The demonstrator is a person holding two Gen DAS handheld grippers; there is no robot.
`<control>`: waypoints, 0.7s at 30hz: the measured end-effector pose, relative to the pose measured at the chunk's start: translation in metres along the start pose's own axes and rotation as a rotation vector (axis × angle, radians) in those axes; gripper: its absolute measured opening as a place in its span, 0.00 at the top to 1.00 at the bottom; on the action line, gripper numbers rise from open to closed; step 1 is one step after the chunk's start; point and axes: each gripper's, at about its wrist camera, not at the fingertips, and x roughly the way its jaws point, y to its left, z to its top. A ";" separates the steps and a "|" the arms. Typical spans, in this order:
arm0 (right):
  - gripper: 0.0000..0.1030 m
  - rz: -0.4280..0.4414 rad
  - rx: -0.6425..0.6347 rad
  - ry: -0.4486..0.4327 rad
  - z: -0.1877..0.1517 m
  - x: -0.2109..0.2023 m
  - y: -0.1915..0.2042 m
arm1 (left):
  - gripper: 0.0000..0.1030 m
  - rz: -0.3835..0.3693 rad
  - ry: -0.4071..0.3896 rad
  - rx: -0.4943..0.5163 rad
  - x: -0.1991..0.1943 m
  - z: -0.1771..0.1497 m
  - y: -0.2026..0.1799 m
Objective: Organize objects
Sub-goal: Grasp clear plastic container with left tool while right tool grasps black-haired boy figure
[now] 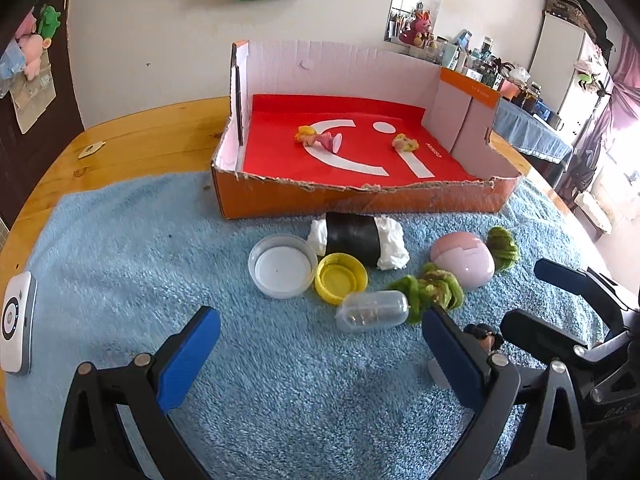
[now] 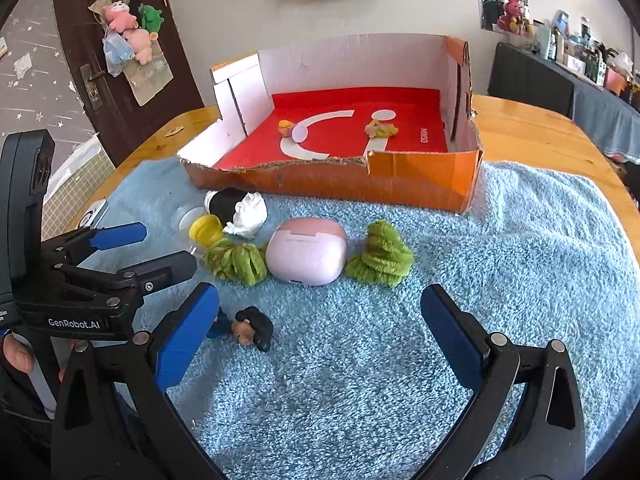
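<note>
Left wrist view: the cardboard box (image 1: 360, 196) holds two small figures; lids, a pink case (image 1: 464, 254) and green yarn wait nearer on the blue towel (image 1: 120, 260). The left hand-held gripper (image 1: 320, 344) gapes empty.

Right wrist view: the right hand-held gripper (image 2: 320, 320) gapes empty beside a dark-haired figurine (image 2: 252, 328); wooden surface (image 2: 540, 128), cluttered room.

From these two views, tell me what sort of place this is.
Most likely a lived-in home room. A wooden table carries a blue towel and an orange cardboard box, plush toys hang on a brown door, and a cluttered side table stands by a white fridge.
</note>
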 end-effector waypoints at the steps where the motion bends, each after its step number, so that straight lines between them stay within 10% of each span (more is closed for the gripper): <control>1: 0.00 0.000 0.000 0.002 -0.001 0.000 0.000 | 0.00 0.000 0.000 -0.001 0.000 0.000 0.000; 21: 0.00 0.033 -0.076 0.046 -0.021 0.012 0.037 | 0.01 -0.011 -0.004 0.002 0.004 -0.002 0.004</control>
